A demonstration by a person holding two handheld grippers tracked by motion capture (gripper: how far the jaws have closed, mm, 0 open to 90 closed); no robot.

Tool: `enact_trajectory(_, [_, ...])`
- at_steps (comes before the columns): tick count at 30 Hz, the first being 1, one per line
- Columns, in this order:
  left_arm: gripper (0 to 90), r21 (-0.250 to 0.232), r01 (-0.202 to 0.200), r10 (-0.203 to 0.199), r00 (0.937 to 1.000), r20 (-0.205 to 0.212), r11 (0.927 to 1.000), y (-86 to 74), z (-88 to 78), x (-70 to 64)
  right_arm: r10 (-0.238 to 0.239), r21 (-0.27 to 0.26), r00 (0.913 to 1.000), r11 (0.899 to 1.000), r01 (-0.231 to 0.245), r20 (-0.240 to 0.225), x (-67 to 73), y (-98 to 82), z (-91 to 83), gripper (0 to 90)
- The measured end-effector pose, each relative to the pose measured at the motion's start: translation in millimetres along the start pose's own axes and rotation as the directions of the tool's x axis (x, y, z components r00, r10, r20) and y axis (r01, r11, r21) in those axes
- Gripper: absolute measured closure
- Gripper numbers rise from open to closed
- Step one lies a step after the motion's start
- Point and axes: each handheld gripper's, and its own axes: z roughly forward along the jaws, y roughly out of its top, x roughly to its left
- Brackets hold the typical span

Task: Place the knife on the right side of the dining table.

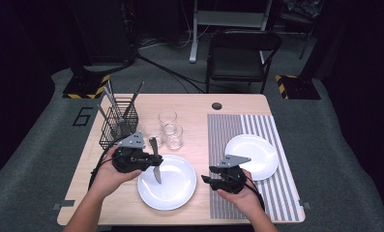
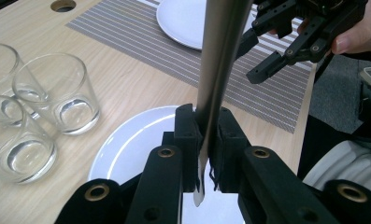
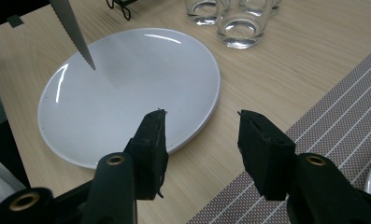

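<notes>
A table knife (image 1: pixel 155 166) with a serrated blade is clamped in my left gripper (image 1: pixel 152 160), blade pointing down over a white plate (image 1: pixel 175 191) at the table's front centre. In the left gripper view the pads (image 2: pixel 190 140) press the knife (image 2: pixel 220 56) from both sides above the plate (image 2: pixel 127 144). My right gripper (image 1: pixel 206 175) hovers open at the left edge of the striped placemat (image 1: pixel 238 130), nothing between its fingers. The right gripper view has the right gripper (image 3: pixel 202 135) over the plate's (image 3: pixel 127 84) rim, with the knife tip (image 3: pixel 73 30) at top left.
Three clear glasses (image 1: pixel 170 130) stand behind the plate, beside a black wire cutlery basket (image 1: pixel 118 123) holding utensils. A second white plate (image 1: pixel 252 152) lies on the placemat. A black chair (image 1: pixel 240 53) stands beyond the table.
</notes>
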Motion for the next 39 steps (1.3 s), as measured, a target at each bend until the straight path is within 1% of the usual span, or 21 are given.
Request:
enact_trajectory(1, [82.1, -0.001, -0.002, 0.002, 1.0000, 0.002, 1.0000, 0.3, 1.0, -0.8, 0.002, -0.005, 1.0000, 1.000, -0.002, -0.002, 0.5, 1.2, -1.0, 51.1])
enact_trajectory(2, [82.1, 0.002, -0.009, 0.009, 0.9999, 0.005, 1.0000, 0.7, 1.8, -1.2, -0.008, -0.011, 1.0000, 1.000, 0.007, -0.006, 0.2, 2.6, -1.8, 50.9])
enact_trajectory(3, [82.1, 0.001, -0.006, 0.006, 1.0000, 0.006, 1.0000, 0.8, 2.6, -2.0, -0.006, -0.011, 0.9999, 1.000, 0.006, -0.009, 0.9, 3.8, -2.8, 50.9])
enact_trajectory(6, [82.1, -0.004, -0.011, 0.012, 0.9999, 0.011, 0.9999, 1.0, 5.6, -3.8, -0.026, -0.020, 0.9996, 0.999, 0.026, -0.009, 1.6, 7.7, -5.0, 50.9])
enact_trajectory(7, [82.1, -0.004, -0.014, 0.014, 0.9998, 0.015, 0.9999, 1.2, 6.8, -4.4, -0.026, -0.021, 0.9996, 0.999, 0.026, -0.010, 2.3, 8.5, -5.4, 50.9])
enact_trajectory(10, [82.1, 0.005, -0.021, 0.021, 0.9995, 0.024, 0.9998, 1.8, 9.7, -6.1, -0.052, -0.016, 0.9986, 0.999, 0.051, -0.012, 4.3, 12.2, -6.0, 50.8])
enact_trajectory(12, [82.1, 0.005, -0.027, 0.027, 0.9994, 0.023, 0.9996, 2.2, 11.6, -7.1, -0.059, -0.017, 0.9982, 0.998, 0.059, -0.010, 5.7, 14.2, -6.4, 51.3])
enact_trajectory(15, [82.1, 0.005, -0.032, 0.032, 0.9991, 0.030, 0.9995, 3.2, 13.4, -8.5, -0.059, -0.012, 0.9980, 0.998, 0.059, -0.022, 6.9, 17.8, -7.9, 52.9])
enact_trajectory(20, [82.2, 0.003, -0.042, 0.042, 0.9980, 0.048, 0.9991, 5.9, 16.5, -11.4, -0.059, -0.021, 0.9976, 0.998, 0.058, -0.035, 9.5, 24.7, -13.7, 55.1])
enact_trajectory(21, [82.1, 0.006, -0.044, 0.044, 0.9978, 0.050, 0.9990, 6.6, 17.0, -11.8, -0.068, -0.024, 0.9971, 0.997, 0.067, -0.036, 9.7, 26.3, -15.0, 55.5])
enact_trajectory(26, [82.1, 0.007, -0.054, 0.054, 0.9969, 0.057, 0.9985, 8.4, 20.5, -13.3, -0.080, -0.031, 0.9959, 0.996, 0.079, -0.040, 11.9, 32.6, -20.7, 56.6])
enact_trajectory(27, [82.1, 0.012, -0.057, 0.056, 0.9965, 0.061, 0.9983, 8.9, 20.7, -13.3, -0.076, -0.033, 0.9962, 0.997, 0.074, -0.042, 12.6, 33.4, -21.5, 56.6])
enact_trajectory(30, [82.1, 0.013, -0.061, 0.060, 0.9959, 0.067, 0.9980, 10.1, 22.0, -14.3, -0.083, -0.037, 0.9955, 0.996, 0.081, -0.046, 13.3, 35.8, -23.9, 57.7])
enact_trajectory(32, [82.2, 0.007, -0.065, 0.064, 0.9957, 0.067, 0.9979, 10.7, 23.0, -15.3, -0.085, -0.040, 0.9949, 0.996, 0.083, -0.054, 14.6, 37.2, -25.4, 58.1])
enact_trajectory(33, [82.2, 0.012, -0.069, 0.068, 0.9952, 0.071, 0.9975, 11.3, 22.8, -15.6, -0.085, -0.041, 0.9949, 0.996, 0.083, -0.055, 15.2, 37.7, -25.9, 58.1])
enact_trajectory(34, [82.2, 0.009, -0.070, 0.069, 0.9952, 0.069, 0.9975, 11.6, 23.4, -16.2, -0.095, -0.042, 0.9940, 0.995, 0.092, -0.055, 15.3, 38.5, -26.3, 58.1])
enact_trajectory(36, [82.2, 0.008, -0.074, 0.073, 0.9949, 0.069, 0.9972, 11.9, 23.7, -16.5, -0.094, -0.041, 0.9940, 0.995, 0.092, -0.056, 17.1, 39.9, -27.3, 58.7])
enact_trajectory(39, [82.1, 0.007, -0.075, 0.074, 0.9947, 0.071, 0.9972, 12.1, 23.9, -16.5, -0.107, -0.042, 0.9923, 0.994, 0.105, -0.062, 19.0, 42.3, -28.6, 60.0])
